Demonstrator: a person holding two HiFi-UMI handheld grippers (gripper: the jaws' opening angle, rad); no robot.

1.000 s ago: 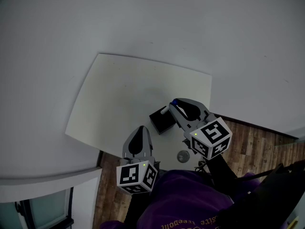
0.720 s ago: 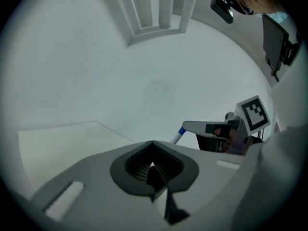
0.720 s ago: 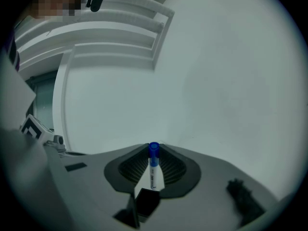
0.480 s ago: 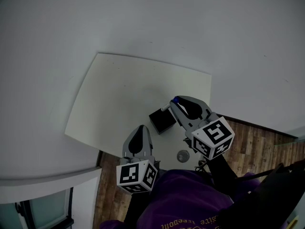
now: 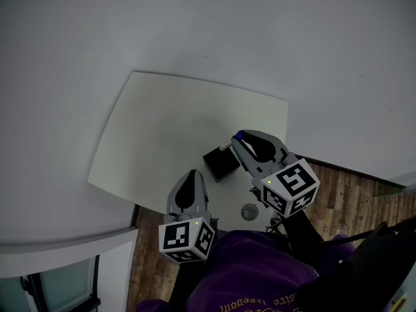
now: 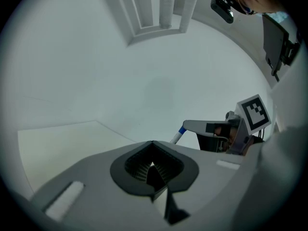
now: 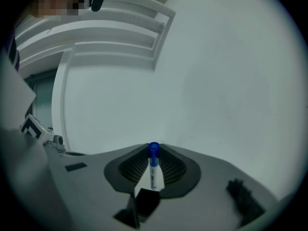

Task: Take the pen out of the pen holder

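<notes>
A white pen with a blue cap [image 5: 238, 137] is held in my right gripper [image 5: 242, 140], which is shut on it. Its white end [image 5: 224, 150] slants down toward the black pen holder [image 5: 220, 166] on the white table [image 5: 169, 109]. Whether its tip is still inside the holder I cannot tell. In the right gripper view the pen [image 7: 153, 166] stands between the jaws of my right gripper [image 7: 153, 150], above the dark holder [image 7: 147, 203]. My left gripper [image 5: 190, 179] hovers shut and empty at the table's near edge, left of the holder. The left gripper view shows the left gripper [image 6: 153, 166] with jaws together, and the pen [image 6: 177, 135] to its right.
A small round metal object [image 5: 249, 211] lies on the table near its front edge, below the right gripper. Wooden floor [image 5: 344, 200] shows to the right of the table. A pale wall rises behind the table. The person's purple clothing [image 5: 253, 272] fills the bottom.
</notes>
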